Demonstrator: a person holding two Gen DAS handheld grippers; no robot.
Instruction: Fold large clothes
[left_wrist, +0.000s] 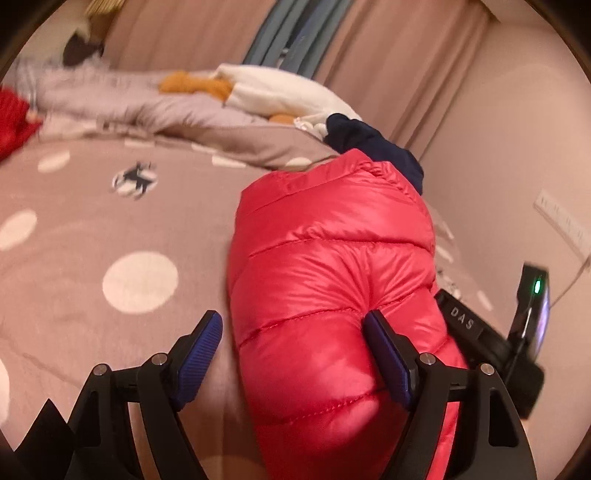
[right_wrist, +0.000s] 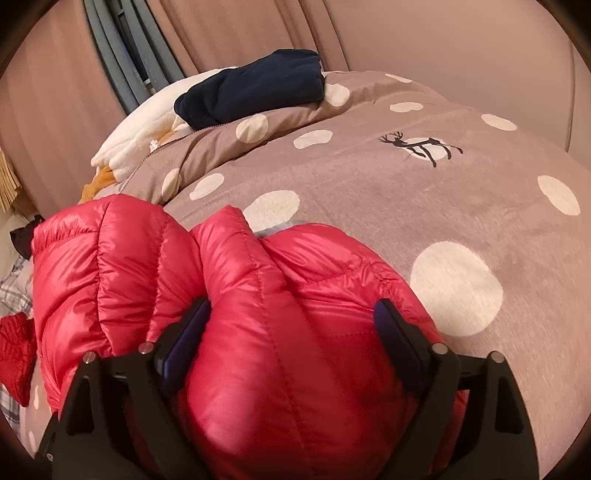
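A shiny red puffer jacket (left_wrist: 332, 280) lies bunched on a taupe polka-dot bedspread (left_wrist: 92, 229). My left gripper (left_wrist: 295, 332) is open over the jacket's near end, its right finger (left_wrist: 388, 358) pressing into the fabric and its left finger (left_wrist: 199, 354) over the bedspread. The right gripper's black body (left_wrist: 495, 339) shows just right of the jacket. In the right wrist view the jacket (right_wrist: 258, 332) fills the foreground. My right gripper (right_wrist: 291, 325) is open with both fingers straddling a puffy fold of it.
A folded navy garment (right_wrist: 255, 88) and a cream and orange plush or blanket (left_wrist: 280, 92) lie at the head of the bed. A red item (left_wrist: 11, 122) sits at the left edge. Curtains (left_wrist: 388, 55) hang behind. A wall (left_wrist: 517, 147) stands on the right.
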